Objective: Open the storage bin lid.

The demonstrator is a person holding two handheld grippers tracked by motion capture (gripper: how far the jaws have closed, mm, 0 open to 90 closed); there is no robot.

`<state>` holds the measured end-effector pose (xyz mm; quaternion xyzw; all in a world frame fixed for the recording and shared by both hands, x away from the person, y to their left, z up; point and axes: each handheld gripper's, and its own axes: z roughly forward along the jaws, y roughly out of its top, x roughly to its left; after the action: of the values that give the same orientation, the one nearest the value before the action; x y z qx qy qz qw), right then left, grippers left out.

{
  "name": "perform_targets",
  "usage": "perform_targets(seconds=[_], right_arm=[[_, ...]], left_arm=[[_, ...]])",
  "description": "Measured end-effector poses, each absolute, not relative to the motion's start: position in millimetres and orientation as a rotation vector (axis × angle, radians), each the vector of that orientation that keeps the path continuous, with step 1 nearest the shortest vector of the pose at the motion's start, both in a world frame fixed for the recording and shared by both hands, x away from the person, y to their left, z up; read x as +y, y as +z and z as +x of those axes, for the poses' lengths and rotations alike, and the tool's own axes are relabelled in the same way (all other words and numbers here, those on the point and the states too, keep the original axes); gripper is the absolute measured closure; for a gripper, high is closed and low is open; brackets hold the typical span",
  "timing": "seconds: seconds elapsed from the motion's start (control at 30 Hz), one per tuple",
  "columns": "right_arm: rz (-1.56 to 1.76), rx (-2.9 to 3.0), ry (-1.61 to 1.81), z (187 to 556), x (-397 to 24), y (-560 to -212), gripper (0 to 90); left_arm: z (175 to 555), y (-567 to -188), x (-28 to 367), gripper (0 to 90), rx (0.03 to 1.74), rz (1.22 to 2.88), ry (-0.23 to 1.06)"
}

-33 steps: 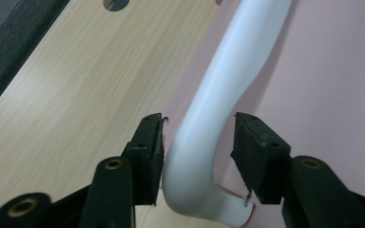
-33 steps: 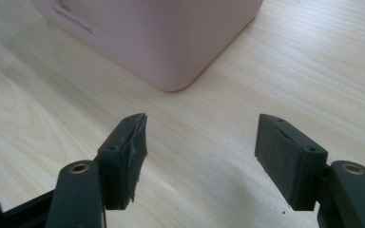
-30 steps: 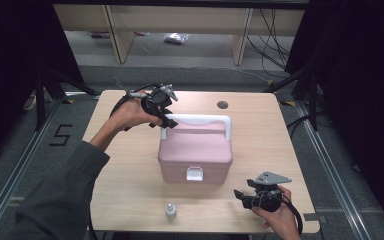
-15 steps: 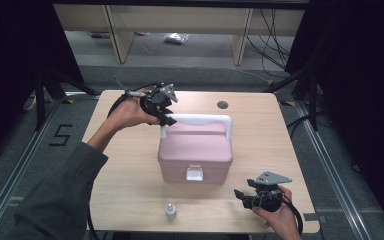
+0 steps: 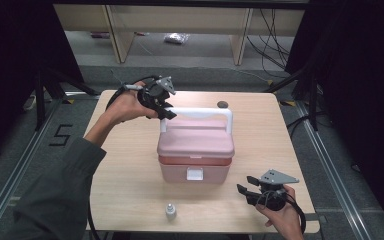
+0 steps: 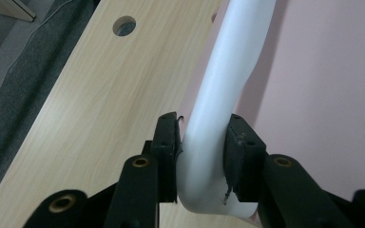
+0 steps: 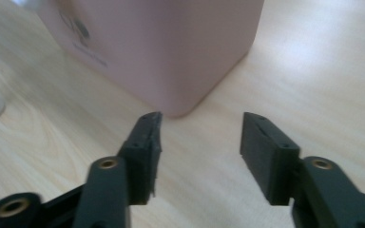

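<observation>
The left claw (image 6: 202, 142) grips the white handle (image 6: 228, 80) of the pink box (image 5: 196, 150) mid-counter. The right claw (image 7: 199, 152), empty, has just been closing near the counter's (image 5: 130, 175) front right corner

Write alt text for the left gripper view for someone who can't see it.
The left gripper is clamped on the bend of the white handle of a pink box, one black pad on each side of it. To the left lies the light wooden table with a round hole near its edge, and grey floor beyond.
</observation>
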<state>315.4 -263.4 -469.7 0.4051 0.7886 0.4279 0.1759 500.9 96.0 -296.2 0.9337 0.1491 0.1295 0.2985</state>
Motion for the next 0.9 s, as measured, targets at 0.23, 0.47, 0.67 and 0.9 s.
perform_targets(seconds=[0.23, 0.47, 0.67, 0.9], right_arm=[[1.095, 2.141, 1.352, 313, -269, -451, 68.4], [1.010, 2.116, 1.407, 319, -265, -438, 85.6], [0.938, 2.095, 1.453, 331, -261, -421, 90.0], [0.915, 2.117, 1.474, 352, -248, -411, 90.0]], left_arm=[[507, -286, 97, 68.4, 0.388, 2.495, 0.369], [509, -281, 95, 68.3, 0.409, 2.476, 0.372], [513, -279, 97, 68.1, 0.396, 2.493, 0.373], [514, -280, 97, 68.1, 0.416, 2.469, 0.360]])
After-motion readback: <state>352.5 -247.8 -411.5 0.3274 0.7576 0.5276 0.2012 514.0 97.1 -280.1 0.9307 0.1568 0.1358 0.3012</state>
